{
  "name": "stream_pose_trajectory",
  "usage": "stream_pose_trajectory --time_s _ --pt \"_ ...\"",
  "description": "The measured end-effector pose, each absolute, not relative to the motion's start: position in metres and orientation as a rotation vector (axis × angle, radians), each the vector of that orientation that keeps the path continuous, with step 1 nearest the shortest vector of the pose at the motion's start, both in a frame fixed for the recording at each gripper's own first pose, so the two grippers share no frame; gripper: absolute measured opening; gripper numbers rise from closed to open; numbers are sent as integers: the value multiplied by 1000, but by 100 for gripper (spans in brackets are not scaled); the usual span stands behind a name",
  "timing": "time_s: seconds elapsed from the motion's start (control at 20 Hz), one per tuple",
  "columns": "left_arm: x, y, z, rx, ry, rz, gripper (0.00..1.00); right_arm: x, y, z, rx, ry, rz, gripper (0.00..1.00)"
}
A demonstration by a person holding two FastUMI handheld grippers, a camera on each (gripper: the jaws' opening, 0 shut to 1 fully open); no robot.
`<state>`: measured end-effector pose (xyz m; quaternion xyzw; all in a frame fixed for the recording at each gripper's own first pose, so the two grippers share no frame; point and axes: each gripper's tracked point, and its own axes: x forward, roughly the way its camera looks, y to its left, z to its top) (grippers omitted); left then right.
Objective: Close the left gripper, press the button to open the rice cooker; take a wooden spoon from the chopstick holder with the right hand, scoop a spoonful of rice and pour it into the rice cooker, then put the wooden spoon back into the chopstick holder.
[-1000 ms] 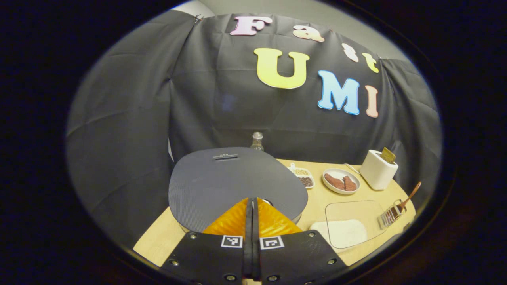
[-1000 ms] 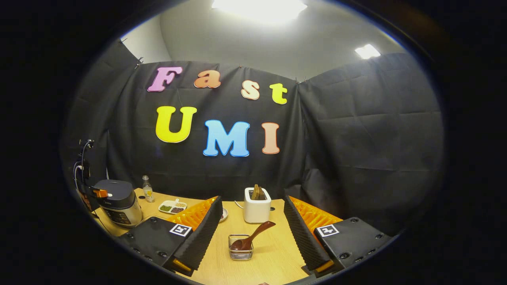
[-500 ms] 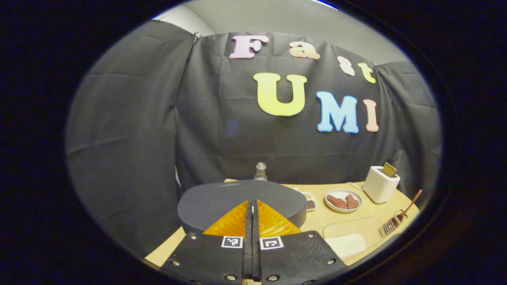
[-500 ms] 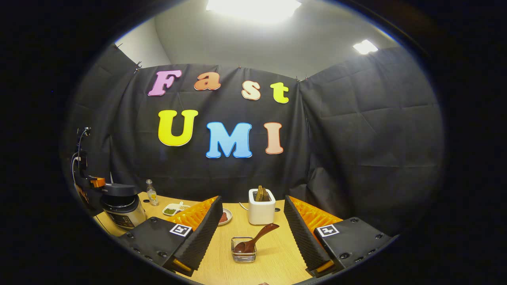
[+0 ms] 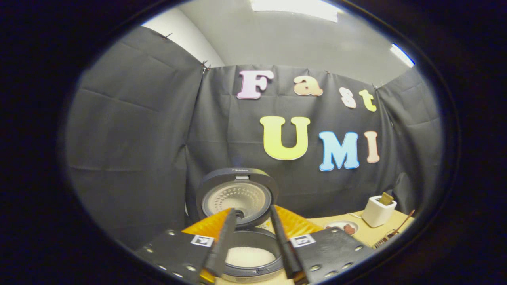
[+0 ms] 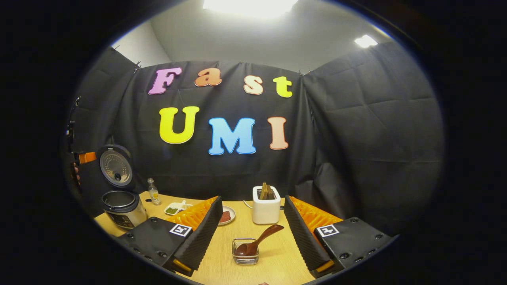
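Gaping empty, the right claw (image 6: 249, 237) frames the wooden spoon (image 6: 257, 240), which leans toward 2 o'clock in the chopstick holder (image 6: 245, 256) on the counter (image 6: 277, 261); light and rigid, best pinched mid-handle

rice cooker (image 5: 253, 261): front wall cut off by picture edge, rim partly behind fingers. wooden spoon (image 6: 257, 240): bowl masked by chopstick holder (image 6: 245, 256) wire. small dishes (image 6: 177, 208): contents too small to tell.

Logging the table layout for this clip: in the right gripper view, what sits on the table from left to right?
Rice cooker → bottle → divided dish → plate → wire holder with wooden spoon → toaster.
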<state>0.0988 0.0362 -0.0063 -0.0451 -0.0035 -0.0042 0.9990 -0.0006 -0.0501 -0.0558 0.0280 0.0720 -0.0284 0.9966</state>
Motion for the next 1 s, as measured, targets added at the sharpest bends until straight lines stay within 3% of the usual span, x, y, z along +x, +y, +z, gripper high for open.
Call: stream_pose_trajectory --time_s 0.05,0.1,0.65,0.7,0.75,1.0 --pt "94 40 1 -86 -26 1 76 4 -49 -60 61 155 -51 98" --pt "87 44 10 -80 -44 12 77 9 -50 -65 64 168 -48 98" --pt "18 61 33 9 -62 43 77 64 -79 -154 259 368 -97 98" --pt "16 63 31 18 -55 49 77 68 -81 -166 296 398 -100 93" --pt "12 63 30 26 -50 54 77 70 -83 -178 339 428 -107 98" --pt "-4 71 26 76 -23 81 77 82 -87 -228 562 546 -140 98"
